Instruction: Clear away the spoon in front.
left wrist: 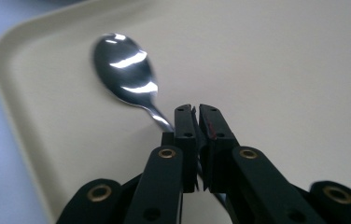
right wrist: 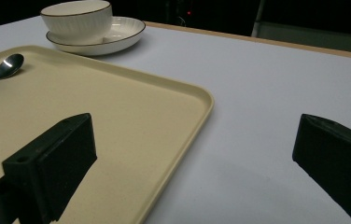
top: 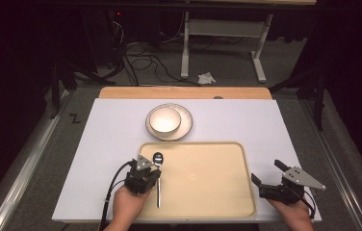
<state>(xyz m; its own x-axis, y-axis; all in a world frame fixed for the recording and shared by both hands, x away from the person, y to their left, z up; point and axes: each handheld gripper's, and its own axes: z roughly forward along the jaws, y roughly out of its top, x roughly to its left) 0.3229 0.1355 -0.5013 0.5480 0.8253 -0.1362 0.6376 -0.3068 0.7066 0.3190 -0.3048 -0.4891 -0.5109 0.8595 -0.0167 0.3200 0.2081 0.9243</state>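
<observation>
The spoon (top: 158, 173) was lying on the beige tray (top: 217, 192), near the tray's left edge, with its bowl pointed away from the person and its handle running back toward the near rim. In the left gripper view, the bowl of the spoon (left wrist: 126, 70) was seen just ahead of the jaws, and the thin neck of the handle passed in between them. The left hand-held gripper (top: 144, 174) was brought together on that handle, so that the spoon was clamped at its neck. Whether the spoon was already lifted off the tray could not be told; it seemed to rest on the surface or very close to it.

The right hand-held gripper (top: 265, 175) was held beside the right edge of the tray, over the white worktop (top: 111, 130), with its jaws wide apart and nothing between them.

Behind the tray, a white bowl (top: 164, 119) was standing on a plate (top: 186, 126), well apart from the spoon. Both looked empty.

It was judged that the grasp was done and the work was at its beginning. The carrying of the spoon, probably to the bowl or the plate, was left to be done, and also the release.
</observation>
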